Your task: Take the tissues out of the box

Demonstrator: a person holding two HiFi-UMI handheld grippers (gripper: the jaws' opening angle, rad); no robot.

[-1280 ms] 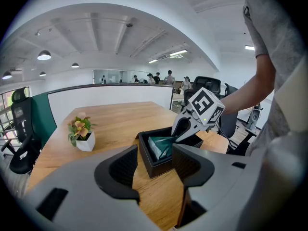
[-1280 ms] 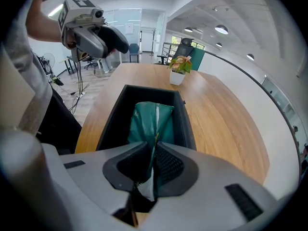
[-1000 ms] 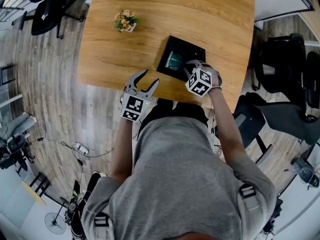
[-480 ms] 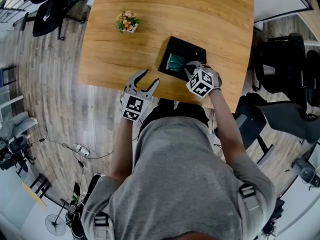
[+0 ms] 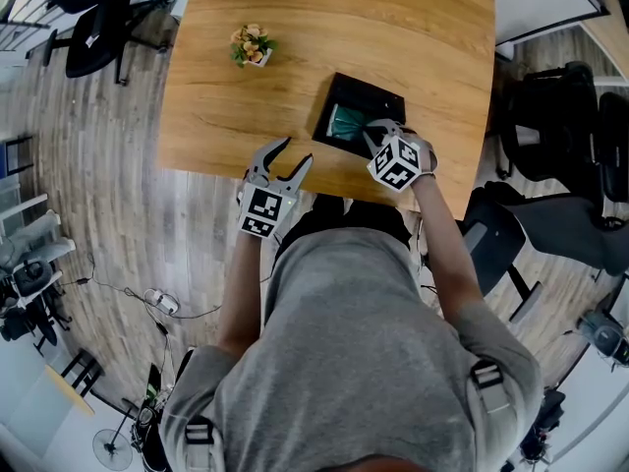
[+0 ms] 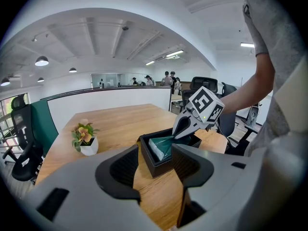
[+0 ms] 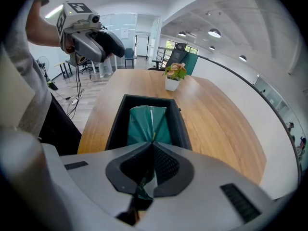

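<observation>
One pinch: right tongs [image 7: 153, 145] clamped on tissue pack [image 7: 147, 119] in box [image 7: 114, 125] ahead.
Left tongs [image 6: 155, 152] apart, empty; pull straight up, clear of the walls.

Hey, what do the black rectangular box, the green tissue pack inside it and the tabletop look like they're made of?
The black rectangular box: matte, stiff walls, perhaps plastic or leatherette; I can't tell which. The green tissue pack: thin glossy plastic film, creased into sharp folds. The tabletop: wood or wood-look laminate, visible grain, satin sheen.
</observation>
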